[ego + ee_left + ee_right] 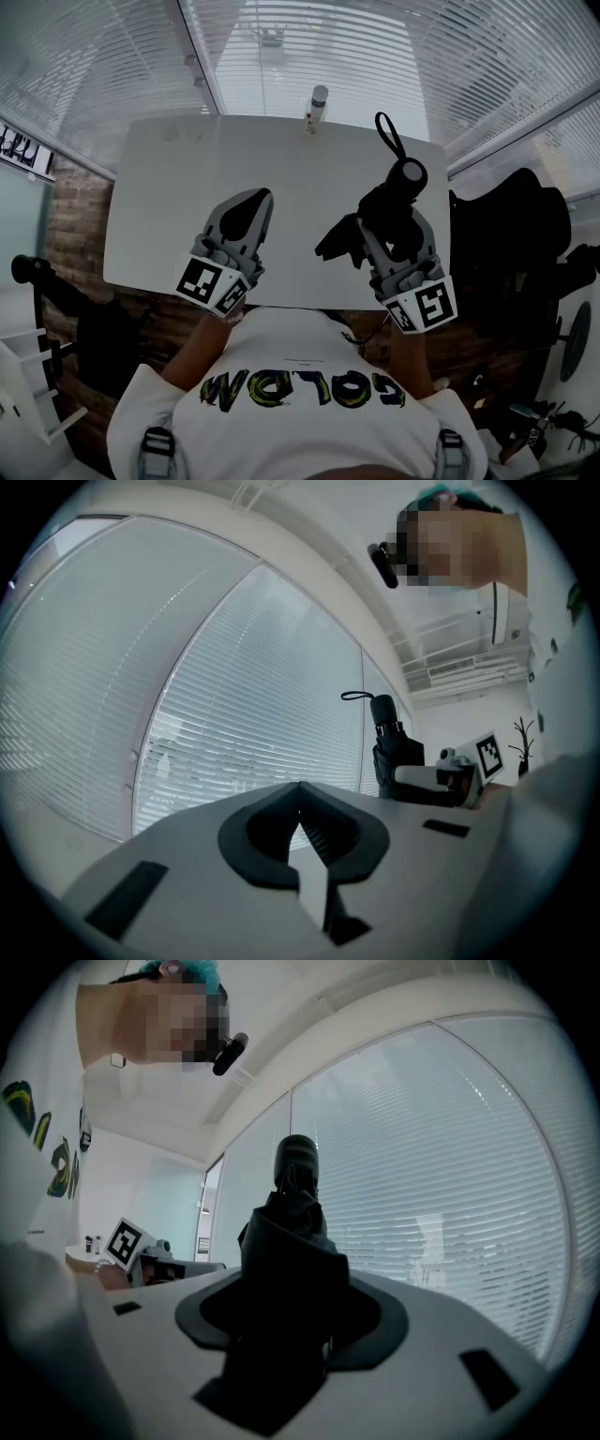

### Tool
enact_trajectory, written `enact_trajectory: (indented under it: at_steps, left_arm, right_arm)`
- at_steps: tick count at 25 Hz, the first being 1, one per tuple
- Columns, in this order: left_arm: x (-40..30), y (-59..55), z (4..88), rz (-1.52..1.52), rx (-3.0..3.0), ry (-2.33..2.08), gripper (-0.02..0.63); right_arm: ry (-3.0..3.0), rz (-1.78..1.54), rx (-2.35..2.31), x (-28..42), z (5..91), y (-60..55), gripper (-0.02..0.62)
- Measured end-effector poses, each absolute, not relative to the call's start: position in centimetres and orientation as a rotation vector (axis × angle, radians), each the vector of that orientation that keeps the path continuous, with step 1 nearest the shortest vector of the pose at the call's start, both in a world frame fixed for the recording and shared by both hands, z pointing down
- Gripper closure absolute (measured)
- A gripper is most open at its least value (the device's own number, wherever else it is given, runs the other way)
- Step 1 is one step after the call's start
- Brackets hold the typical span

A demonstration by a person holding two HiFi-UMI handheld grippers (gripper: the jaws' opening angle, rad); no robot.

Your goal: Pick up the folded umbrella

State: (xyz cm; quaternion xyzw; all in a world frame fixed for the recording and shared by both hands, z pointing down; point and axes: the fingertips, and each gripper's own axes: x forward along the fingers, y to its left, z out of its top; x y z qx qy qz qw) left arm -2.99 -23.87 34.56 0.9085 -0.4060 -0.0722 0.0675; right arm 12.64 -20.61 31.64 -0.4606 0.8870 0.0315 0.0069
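Black strap loop (388, 137) of folded umbrella (386, 204), outside right gripper view.

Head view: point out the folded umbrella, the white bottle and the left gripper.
folded umbrella (387, 210), head view, its bunched black fabric.
white bottle (318, 106), head view, its body.
left gripper (262, 197), head view, between its jaws' tips.

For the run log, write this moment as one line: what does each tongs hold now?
left tongs: shut, empty | right tongs: shut on folded umbrella | umbrella: upright, strap end up
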Motion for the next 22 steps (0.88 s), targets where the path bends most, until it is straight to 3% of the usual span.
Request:
enact_trajectory:
  at_steps: [22]
  left_arm:
    - [-2.01,-24.45,34.84,-0.202,2.737,-1.207,0.595]
  right_arm:
    - [2.787,0.142,-1.473,13.38,31.65,-21.20,0.365]
